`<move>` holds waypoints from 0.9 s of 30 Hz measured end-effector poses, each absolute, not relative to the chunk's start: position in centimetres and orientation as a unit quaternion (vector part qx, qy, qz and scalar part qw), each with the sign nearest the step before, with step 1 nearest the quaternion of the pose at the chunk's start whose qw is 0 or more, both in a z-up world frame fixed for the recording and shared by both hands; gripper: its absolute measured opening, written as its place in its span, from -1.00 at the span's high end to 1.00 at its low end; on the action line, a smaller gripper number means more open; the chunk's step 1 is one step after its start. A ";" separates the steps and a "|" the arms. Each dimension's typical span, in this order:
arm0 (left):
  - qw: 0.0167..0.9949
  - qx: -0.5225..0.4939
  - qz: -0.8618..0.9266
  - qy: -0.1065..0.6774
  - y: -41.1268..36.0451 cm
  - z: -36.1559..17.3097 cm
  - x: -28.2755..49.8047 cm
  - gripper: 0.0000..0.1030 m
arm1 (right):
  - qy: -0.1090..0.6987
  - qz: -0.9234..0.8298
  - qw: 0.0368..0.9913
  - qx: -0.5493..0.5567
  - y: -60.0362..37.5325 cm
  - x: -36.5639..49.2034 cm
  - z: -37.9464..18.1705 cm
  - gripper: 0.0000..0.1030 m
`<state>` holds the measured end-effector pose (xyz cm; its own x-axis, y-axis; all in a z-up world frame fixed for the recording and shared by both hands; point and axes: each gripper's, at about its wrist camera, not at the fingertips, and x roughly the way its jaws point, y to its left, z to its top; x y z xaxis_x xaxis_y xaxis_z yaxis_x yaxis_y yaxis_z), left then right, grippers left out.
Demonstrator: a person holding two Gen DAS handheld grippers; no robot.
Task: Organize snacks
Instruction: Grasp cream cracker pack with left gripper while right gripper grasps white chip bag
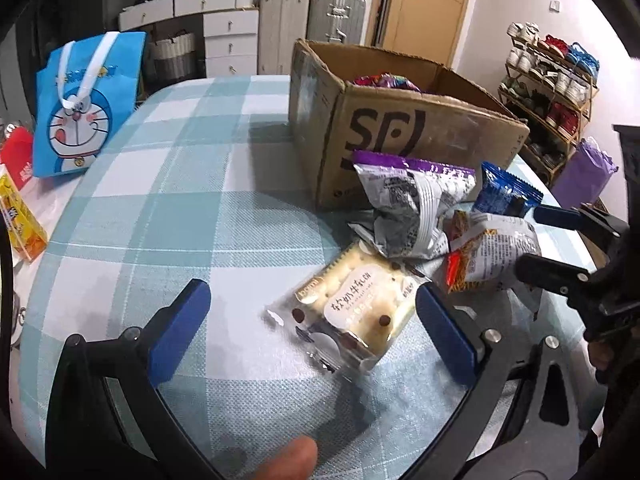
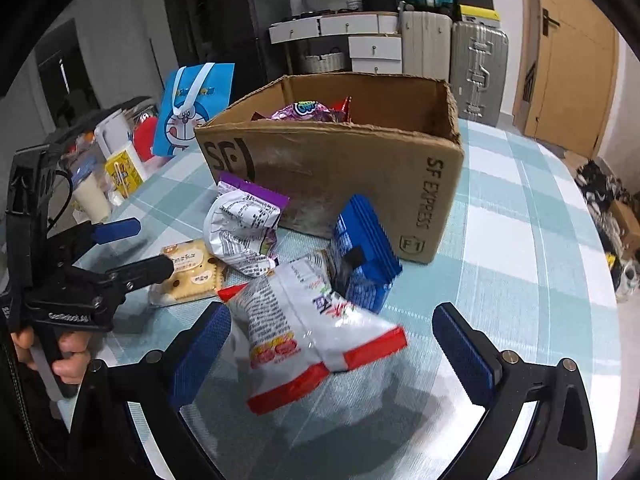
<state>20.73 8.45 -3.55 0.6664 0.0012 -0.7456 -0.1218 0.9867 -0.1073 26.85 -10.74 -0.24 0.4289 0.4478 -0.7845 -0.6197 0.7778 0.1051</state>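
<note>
A clear pack of cream biscuits (image 1: 352, 316) lies on the checked tablecloth between the wide-apart fingers of my open left gripper (image 1: 312, 312), untouched. The same biscuit pack (image 2: 188, 276) shows left in the right wrist view. My right gripper (image 2: 332, 344) is open around a white and red snack bag (image 2: 316, 332) lying flat. Behind it lie a purple-topped silver bag (image 2: 244, 228) and a blue packet (image 2: 368, 264) leaning on the cardboard box (image 2: 360, 176). The box holds several snacks. The right gripper (image 1: 532, 240) also enters the left wrist view at the right edge.
A blue cartoon tote bag (image 1: 88, 104) stands at the table's far left, beside a yellow carton (image 1: 20, 220) and a red item. A white jug (image 2: 116, 136) and a cup sit there too. Suitcases, drawers and a shoe rack (image 1: 552, 92) stand beyond the table.
</note>
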 end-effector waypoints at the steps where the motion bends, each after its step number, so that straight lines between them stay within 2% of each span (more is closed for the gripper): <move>1: 0.912 -0.067 0.038 0.404 8.5 -3.6 20.8 -0.98 | 0.432 0.322 0.836 -0.101 -10.6 27.1 -0.4 -0.99; 6: 0.913 -0.056 0.047 0.402 9.0 -3.6 21.1 -0.98 | 0.466 0.345 0.808 -0.103 -10.0 28.1 -1.7 -0.99; 21: 0.902 -0.076 0.012 0.425 9.0 -4.5 21.9 -0.98 | 0.479 0.387 0.782 -0.096 -9.8 24.6 -1.5 -0.98; 27: 0.893 -0.070 0.022 0.443 9.2 -5.4 22.5 -0.98 | 0.484 0.381 0.783 -0.091 -8.9 25.6 -2.2 -0.86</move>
<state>22.49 9.24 -5.41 0.6061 -0.0236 -0.7951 -0.1008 0.9892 -0.1063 25.61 -8.89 -2.22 0.2414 0.5081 -0.8268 -0.6843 0.6932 0.2262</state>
